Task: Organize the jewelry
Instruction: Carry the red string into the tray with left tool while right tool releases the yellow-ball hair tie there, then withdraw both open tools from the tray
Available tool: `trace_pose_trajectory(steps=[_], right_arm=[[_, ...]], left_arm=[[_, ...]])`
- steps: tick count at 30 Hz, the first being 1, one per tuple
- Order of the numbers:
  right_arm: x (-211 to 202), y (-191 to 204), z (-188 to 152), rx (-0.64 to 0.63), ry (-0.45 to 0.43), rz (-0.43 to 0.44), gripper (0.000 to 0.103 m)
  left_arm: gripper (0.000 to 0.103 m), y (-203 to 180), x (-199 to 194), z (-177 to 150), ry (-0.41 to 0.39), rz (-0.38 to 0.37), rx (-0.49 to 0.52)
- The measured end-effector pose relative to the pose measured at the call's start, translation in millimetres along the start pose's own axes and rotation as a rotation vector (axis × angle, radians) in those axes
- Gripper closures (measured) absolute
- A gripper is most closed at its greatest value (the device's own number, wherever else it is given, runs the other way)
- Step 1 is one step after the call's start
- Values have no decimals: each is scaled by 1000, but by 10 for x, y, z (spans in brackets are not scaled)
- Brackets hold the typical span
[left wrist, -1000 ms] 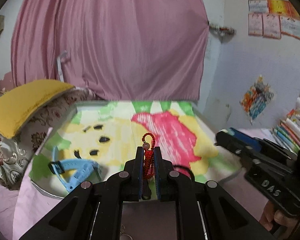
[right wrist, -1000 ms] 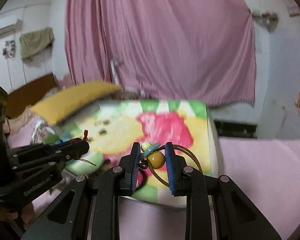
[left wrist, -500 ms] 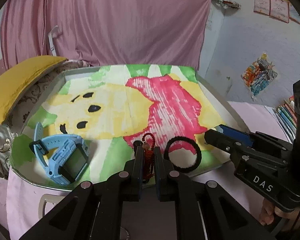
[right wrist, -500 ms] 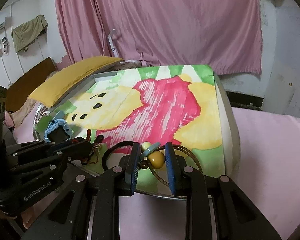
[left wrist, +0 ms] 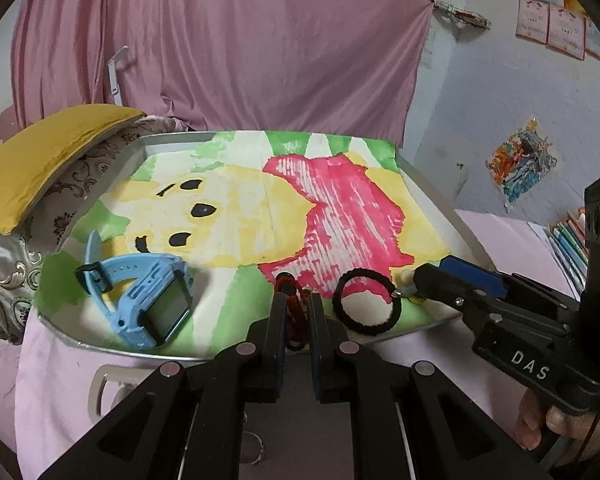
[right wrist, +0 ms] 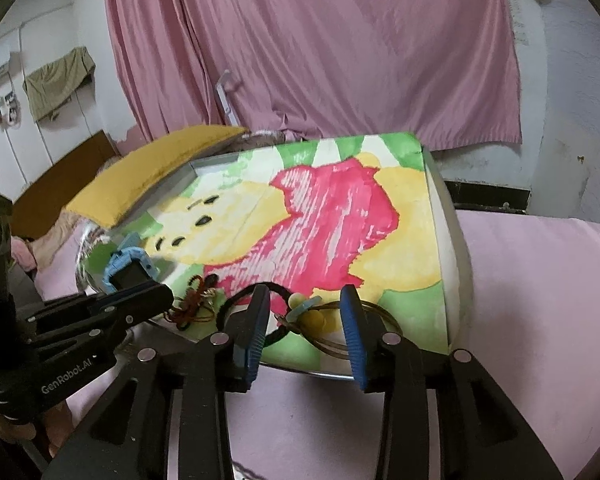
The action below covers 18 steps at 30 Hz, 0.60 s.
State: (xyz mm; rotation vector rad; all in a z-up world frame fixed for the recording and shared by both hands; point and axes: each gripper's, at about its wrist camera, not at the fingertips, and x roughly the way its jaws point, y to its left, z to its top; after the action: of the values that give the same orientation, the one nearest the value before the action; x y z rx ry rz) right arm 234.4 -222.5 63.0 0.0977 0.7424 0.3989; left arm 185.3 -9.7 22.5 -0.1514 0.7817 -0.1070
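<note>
A metal tray [left wrist: 432, 196] lined with a painted bear picture lies on the pink bed. My left gripper [left wrist: 294, 302] is shut on a red cord bracelet [left wrist: 290, 298] at the tray's near edge; the bracelet also shows in the right wrist view [right wrist: 192, 300]. A blue smartwatch [left wrist: 148, 296] lies at the tray's near left. A black hair band [left wrist: 366, 300] lies at the near right. My right gripper [right wrist: 306, 312] is open, its fingers either side of a beaded necklace [right wrist: 312, 316] with a yellow bead, resting on the tray [right wrist: 448, 248].
A yellow cushion [left wrist: 40, 160] on a patterned pillow leans over the tray's far left side. A pink curtain [left wrist: 220, 40] hangs behind. Books [left wrist: 568, 248] are stacked at the right. A small ring [left wrist: 252, 452] lies on the bedsheet under my left gripper.
Both grippers have come down to the tray's near edge. The right gripper has opened and let go of the beaded necklace onto the tray. The left stays shut on the red bracelet.
</note>
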Motion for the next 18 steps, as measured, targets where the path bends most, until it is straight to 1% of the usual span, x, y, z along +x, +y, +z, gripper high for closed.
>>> trace_pose_trajectory(steps=[2,4,6,7,9,10,11,12,14,15,16,18], right_arm=[[-91,12,-2,-2,-34,-3,59],[-183,19,-4,-5,-67,-9,58],[-269,20,-13,-5,-99,-19,53],[-323,21,-22,-5,-121,-24,51],[-409,18,-37,-6,-154,-32,46],[-441,19,-44,-6,-164,-34,45],[-483,23,-55,-5,-178,-35,42],[-521,25,-67,-3,-191,-34,41],[-585,27,-89,-2,-211,-29,34],[-618,29,-102,0,-223,-22,28],[-643,32,-116,0,-231,-14,25],[-712,41,-147,1,-255,-8,18]], left_arm=[[90,12,-55,-13,-19,-4,-9],[85,21,-125,-24,-45,-9,-20],[75,29,-189,-34,-68,-5,-28],[72,38,-215,-39,-77,2,-32],[57,67,-297,-57,-110,14,-48],[53,85,-337,-68,-126,16,-56],[46,103,-374,-78,-140,17,-66],[43,121,-401,-85,-151,17,-74],[41,154,-478,-103,-177,21,-87],[36,164,-500,-109,-184,25,-88],[33,173,-540,-122,-198,33,-88],[22,190,-603,-151,-225,43,-92]])
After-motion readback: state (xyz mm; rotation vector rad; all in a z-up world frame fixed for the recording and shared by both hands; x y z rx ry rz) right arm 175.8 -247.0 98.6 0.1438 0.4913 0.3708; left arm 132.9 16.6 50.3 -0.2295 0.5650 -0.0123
